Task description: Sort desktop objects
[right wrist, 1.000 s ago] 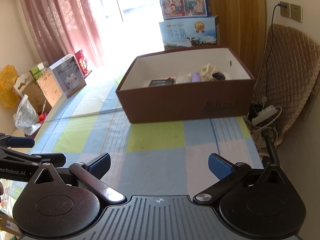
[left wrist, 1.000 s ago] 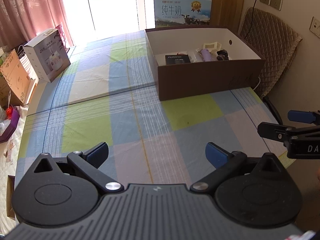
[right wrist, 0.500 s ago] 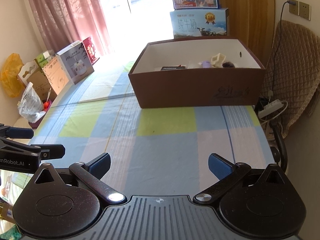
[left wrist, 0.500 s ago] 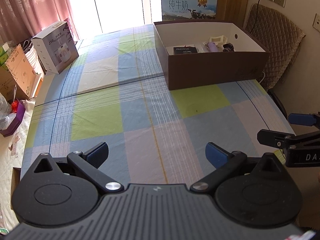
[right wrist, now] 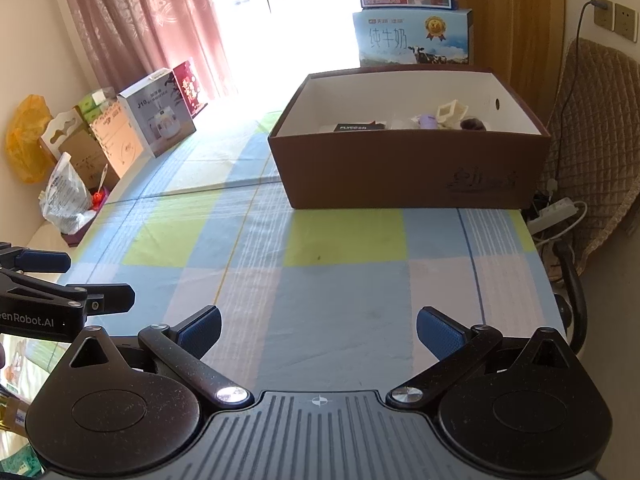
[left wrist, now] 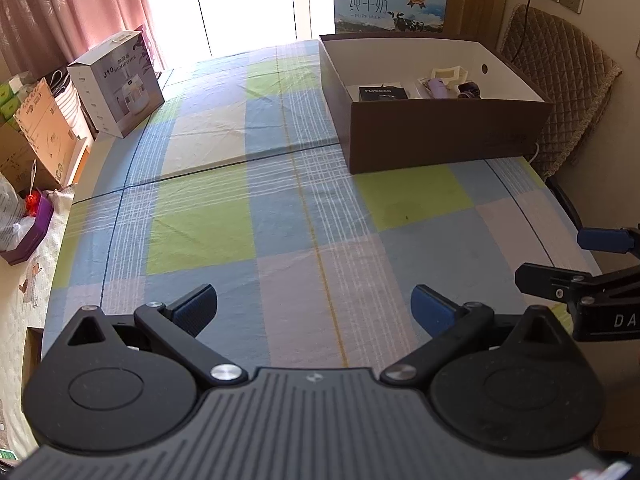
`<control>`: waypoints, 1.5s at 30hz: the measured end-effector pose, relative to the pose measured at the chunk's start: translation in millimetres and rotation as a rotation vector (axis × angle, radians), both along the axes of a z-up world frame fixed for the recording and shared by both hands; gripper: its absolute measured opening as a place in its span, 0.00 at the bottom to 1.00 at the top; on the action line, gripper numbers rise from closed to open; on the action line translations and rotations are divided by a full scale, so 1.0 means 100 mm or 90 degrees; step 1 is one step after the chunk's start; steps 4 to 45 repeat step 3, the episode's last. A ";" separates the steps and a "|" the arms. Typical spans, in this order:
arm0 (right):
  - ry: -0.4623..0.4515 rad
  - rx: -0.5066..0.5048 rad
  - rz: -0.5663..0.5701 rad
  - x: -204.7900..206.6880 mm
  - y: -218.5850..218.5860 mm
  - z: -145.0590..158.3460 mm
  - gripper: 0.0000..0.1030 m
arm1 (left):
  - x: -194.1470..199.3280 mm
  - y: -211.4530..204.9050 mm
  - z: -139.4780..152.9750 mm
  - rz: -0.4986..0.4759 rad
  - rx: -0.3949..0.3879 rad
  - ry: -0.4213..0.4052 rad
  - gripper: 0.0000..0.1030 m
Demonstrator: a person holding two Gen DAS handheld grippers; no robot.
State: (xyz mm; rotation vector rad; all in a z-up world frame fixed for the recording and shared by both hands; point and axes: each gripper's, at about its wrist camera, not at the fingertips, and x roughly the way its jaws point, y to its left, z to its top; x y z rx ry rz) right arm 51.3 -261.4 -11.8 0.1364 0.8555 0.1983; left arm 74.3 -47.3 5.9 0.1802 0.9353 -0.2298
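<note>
Left wrist view: your left gripper (left wrist: 314, 304) hangs over the near part of the checked tablecloth (left wrist: 224, 216) with its 2 blue-padded fingers (left wrist: 198, 306) spread wide and nothing between them. Your right gripper (left wrist: 568, 264) shows at the right edge of that view, also above the cloth, near the table's right side.

From the right wrist view, your right gripper (right wrist: 318, 330) likewise has its jaws well apart and empty, and the left gripper (right wrist: 60, 280) pokes in from the left edge beside it.

The brown cardboard box (left wrist: 440, 136) sits at the far right of the table, well apart from both grippers, open at the top with a white inside. The sorted things lie in it against the far right end: a black packet (left wrist: 383, 93) with white lettering, a small lilac bottle (left wrist: 439, 89), a cream square frame (left wrist: 450, 73) and a dark round item (left wrist: 469, 90) just beside the bottle. In the right wrist view the same box (right wrist: 408, 176) shows the packet (right wrist: 356, 127) and the frame (right wrist: 452, 111) over its near wall.

Behind the box stands a blue milk carton (left wrist: 390, 6). A white appliance box (left wrist: 116, 84) stands off the table's left side, and a quilted chair back (left wrist: 560, 80) is to the right of the box.
</note>
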 end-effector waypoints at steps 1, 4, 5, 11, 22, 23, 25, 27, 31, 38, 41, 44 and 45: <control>0.001 0.000 0.001 0.02 0.01 -0.01 0.98 | 0.01 0.01 0.00 0.002 0.000 0.001 0.99; 0.003 0.002 0.007 0.06 0.02 -0.03 0.98 | 0.04 0.02 -0.01 0.006 -0.002 0.003 0.99; 0.003 0.002 0.007 0.06 0.02 -0.03 0.98 | 0.04 0.02 -0.01 0.006 -0.002 0.003 0.99; 0.003 0.002 0.007 0.06 0.02 -0.03 0.98 | 0.04 0.02 -0.01 0.006 -0.002 0.003 0.99; 0.003 0.002 0.007 0.06 0.02 -0.03 0.98 | 0.04 0.02 -0.01 0.006 -0.002 0.003 0.99; 0.003 0.002 0.007 0.06 0.02 -0.03 0.98 | 0.04 0.02 -0.01 0.006 -0.002 0.003 0.99; 0.003 0.002 0.007 0.06 0.02 -0.03 0.98 | 0.04 0.02 -0.01 0.006 -0.002 0.003 0.99; 0.003 0.002 0.007 0.06 0.02 -0.03 0.98 | 0.04 0.02 -0.01 0.006 -0.002 0.003 0.99; 0.003 0.002 0.007 0.06 0.02 -0.03 0.98 | 0.04 0.02 -0.01 0.006 -0.002 0.003 0.99; 0.003 0.002 0.007 0.06 0.02 -0.03 0.98 | 0.04 0.02 -0.01 0.006 -0.002 0.003 0.99; 0.003 0.002 0.007 0.06 0.02 -0.03 0.98 | 0.04 0.02 -0.01 0.006 -0.002 0.003 0.99; 0.003 0.002 0.007 0.06 0.02 -0.03 0.98 | 0.04 0.02 -0.01 0.006 -0.002 0.003 0.99; 0.003 0.002 0.007 0.06 0.02 -0.03 0.98 | 0.04 0.02 -0.01 0.006 -0.002 0.003 0.99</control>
